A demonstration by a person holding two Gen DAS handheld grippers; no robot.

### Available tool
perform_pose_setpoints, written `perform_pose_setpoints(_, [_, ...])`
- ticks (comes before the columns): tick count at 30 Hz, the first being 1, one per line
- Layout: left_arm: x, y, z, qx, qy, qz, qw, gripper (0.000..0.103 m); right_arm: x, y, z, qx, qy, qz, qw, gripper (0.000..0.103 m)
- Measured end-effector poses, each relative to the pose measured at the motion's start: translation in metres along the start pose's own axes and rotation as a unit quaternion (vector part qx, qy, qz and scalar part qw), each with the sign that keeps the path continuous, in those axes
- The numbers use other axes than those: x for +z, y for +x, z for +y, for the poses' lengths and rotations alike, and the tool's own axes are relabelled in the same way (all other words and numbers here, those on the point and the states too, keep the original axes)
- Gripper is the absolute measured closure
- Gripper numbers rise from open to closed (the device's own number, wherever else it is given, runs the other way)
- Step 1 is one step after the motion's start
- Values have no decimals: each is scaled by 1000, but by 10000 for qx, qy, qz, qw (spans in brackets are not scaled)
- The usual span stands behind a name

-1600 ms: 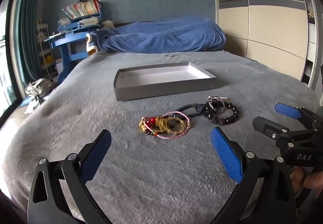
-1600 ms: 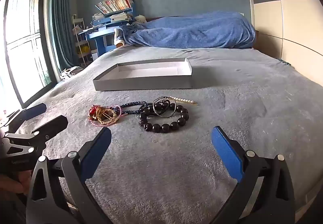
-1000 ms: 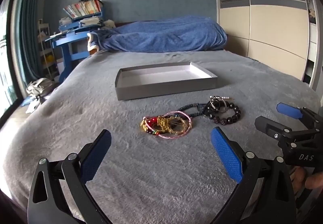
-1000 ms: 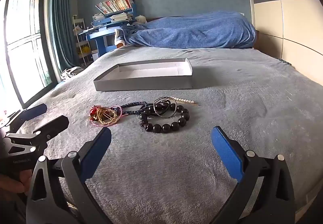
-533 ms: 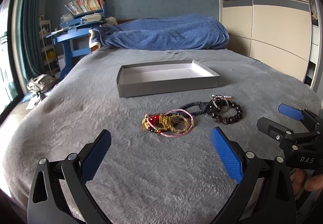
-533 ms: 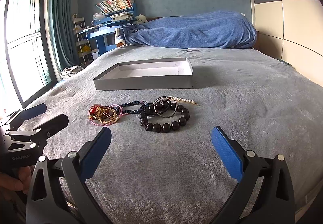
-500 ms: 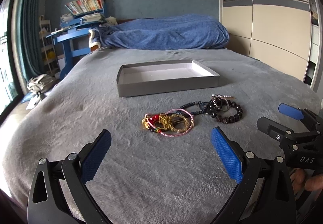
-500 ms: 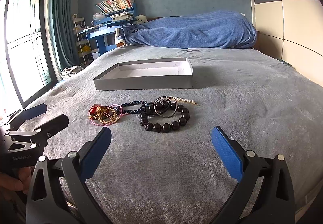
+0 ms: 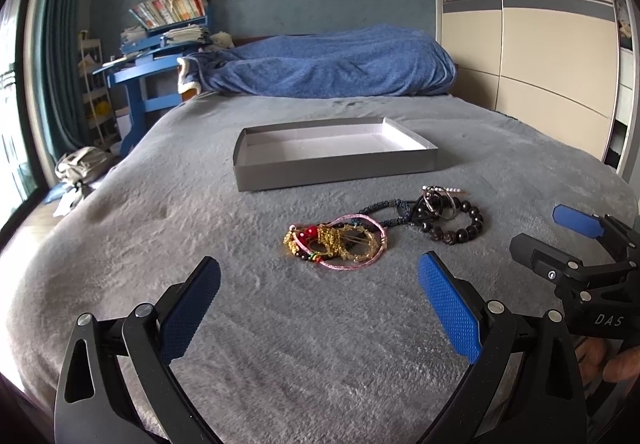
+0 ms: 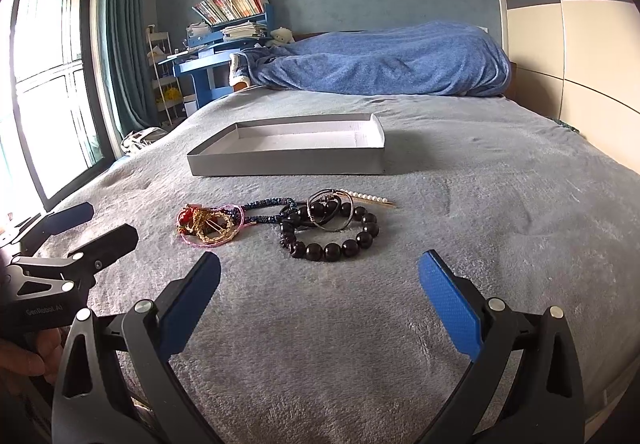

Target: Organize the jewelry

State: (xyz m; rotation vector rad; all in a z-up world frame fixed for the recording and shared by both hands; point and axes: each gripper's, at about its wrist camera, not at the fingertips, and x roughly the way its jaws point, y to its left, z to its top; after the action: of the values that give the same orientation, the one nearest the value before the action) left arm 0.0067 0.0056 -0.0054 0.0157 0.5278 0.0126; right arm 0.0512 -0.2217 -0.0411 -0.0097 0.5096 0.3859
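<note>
Jewelry lies tangled on the grey blanket (image 9: pixel 160 244) ahead of both pairs of spread, empty fingers: the gold-and-pink cluster (image 9: pixel 335 242) just beyond the left gripper (image 9: pixel 318 302), the dark bead bracelet (image 10: pixel 330 234) just beyond the right gripper (image 10: pixel 320 302). The grey tray (image 10: pixel 288 161) sits farther on, bare inside. Judged the approach step; next, a gripper must descend and pinch one piece free.

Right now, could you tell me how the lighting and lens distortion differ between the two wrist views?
Right wrist view: the window is overexposed to white and straight lines bow, like the wardrobe seams. Left wrist view: light is more even, black vignette fills the corners, the grey tray looks curved, yet the black bead bracelet stays sharp.
</note>
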Motion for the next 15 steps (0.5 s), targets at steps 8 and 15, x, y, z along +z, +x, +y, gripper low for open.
perform_pose_setpoints(8, [-2,1,2,-6,-22,11,10000,5,0,1,0,-2,8,8,10000,5])
perform_pose_setpoints(15, [-1,-1,1,15,-2,19,10000,5,0,0,-2,26,26,-14,10000,5])
